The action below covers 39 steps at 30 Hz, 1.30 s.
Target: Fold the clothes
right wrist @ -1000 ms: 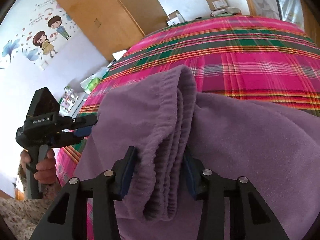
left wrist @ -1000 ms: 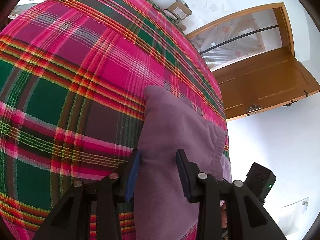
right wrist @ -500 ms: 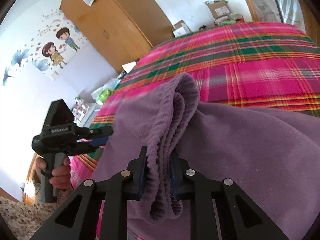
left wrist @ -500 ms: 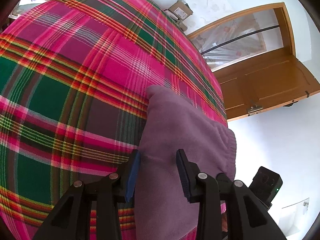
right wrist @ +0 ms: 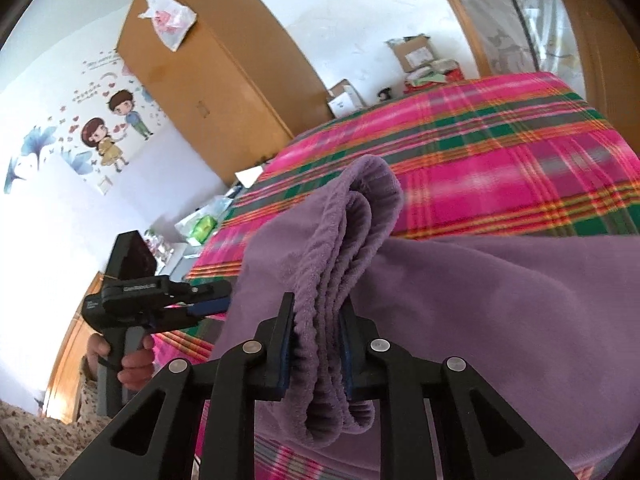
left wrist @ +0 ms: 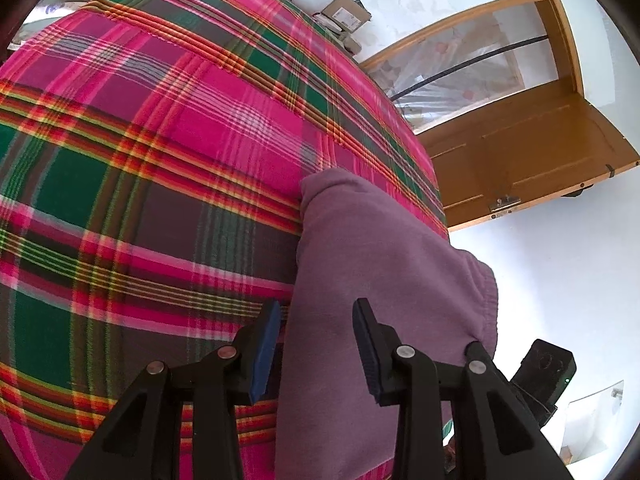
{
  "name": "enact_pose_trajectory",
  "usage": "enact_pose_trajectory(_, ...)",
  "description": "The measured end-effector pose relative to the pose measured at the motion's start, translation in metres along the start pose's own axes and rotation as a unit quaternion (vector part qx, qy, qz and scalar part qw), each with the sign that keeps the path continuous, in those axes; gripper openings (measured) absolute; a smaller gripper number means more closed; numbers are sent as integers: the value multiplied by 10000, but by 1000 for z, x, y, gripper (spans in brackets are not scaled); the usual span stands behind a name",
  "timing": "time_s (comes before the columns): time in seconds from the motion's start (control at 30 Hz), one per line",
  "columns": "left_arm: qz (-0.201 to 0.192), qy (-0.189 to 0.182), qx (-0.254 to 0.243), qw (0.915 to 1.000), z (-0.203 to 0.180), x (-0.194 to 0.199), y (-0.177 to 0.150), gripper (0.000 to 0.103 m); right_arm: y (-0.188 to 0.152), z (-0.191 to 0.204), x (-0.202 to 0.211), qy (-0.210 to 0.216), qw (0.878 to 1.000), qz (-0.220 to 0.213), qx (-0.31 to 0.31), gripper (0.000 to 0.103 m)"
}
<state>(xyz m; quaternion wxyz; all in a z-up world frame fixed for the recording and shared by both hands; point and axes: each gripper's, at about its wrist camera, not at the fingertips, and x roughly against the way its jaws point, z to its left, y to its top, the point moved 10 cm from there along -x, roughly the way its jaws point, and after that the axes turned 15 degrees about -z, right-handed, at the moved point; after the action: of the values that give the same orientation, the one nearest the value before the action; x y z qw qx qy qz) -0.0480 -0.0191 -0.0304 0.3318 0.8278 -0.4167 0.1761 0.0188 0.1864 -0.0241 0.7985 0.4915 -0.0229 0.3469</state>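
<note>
Lying on the plaid bed point(left wrist: 168, 168), the purple garment point(left wrist: 372, 280) has its ribbed waistband point(right wrist: 340, 264) lifted. Wardrobe point(right wrist: 224, 76) and boxes point(right wrist: 412, 54) stand beyond; door point(left wrist: 520, 160) at right. Right gripper point(right wrist: 316, 344) is clamped on the waistband, its jaws narrower than 1 s ago. Left gripper point(left wrist: 316, 344) stays wide, the 2 fingers point(left wrist: 264, 344) straddling the fabric edge without pinching it.

Bright daylight is cast evenly, white walls are overexposed, and strong fisheye curvature bends the pink-and-green plaid bedspread point(left wrist: 168, 168).
</note>
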Motion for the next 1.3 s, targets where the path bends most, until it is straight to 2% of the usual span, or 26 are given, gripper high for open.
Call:
enact_pose_trajectory(0.2, 79, 58, -36, 9999, -1, -5, -5, 38, -10, -28, -2, -302, 9993, 105, -179, 20)
enact_pose_trajectory(0.53, 152, 90, -18, 9998, -1, -11, -7, 38, -23, -40, -11, -405, 9985, 302, -194, 21)
enact_pose_trajectory(0.7, 215, 91, 12, 9997, 0, -14, -8, 38, -27, -47, -13, -559, 9975, 351, -258, 26)
enact_pose_trajectory(0.77, 204, 82, 12, 9998, 0, -13, -7, 38, -22, -49, -11, -651, 9972, 286, -249, 29)
enact_pose_trajectory(0.83, 205, 84, -5, 9998, 0, -13, -6, 38, -12, -49, -7, -741, 9970, 71, -197, 37)
enact_pose_trajectory(0.97, 178, 34, -33, 9998, -2, -16, -1, 38, 8, -49, -6, -825, 9961, -221, -201, 37)
enact_pose_trajectory(1.1, 101, -78, 82, 9999, -1, -23, 12, 38, 15, -36, -8, -891, 9951, -416, 135, 37)
enact_pose_trajectory(1.2, 158, -88, 173, 9997, 1, -33, 18, 38, 14, -20, -10, -838, 9942, -470, 485, 38)
enact_pose_trajectory(1.3, 258, -311, 307, 9987, -1, -42, 22, 38, 9, -6, -14, -673, 9945, -378, 704, 38)
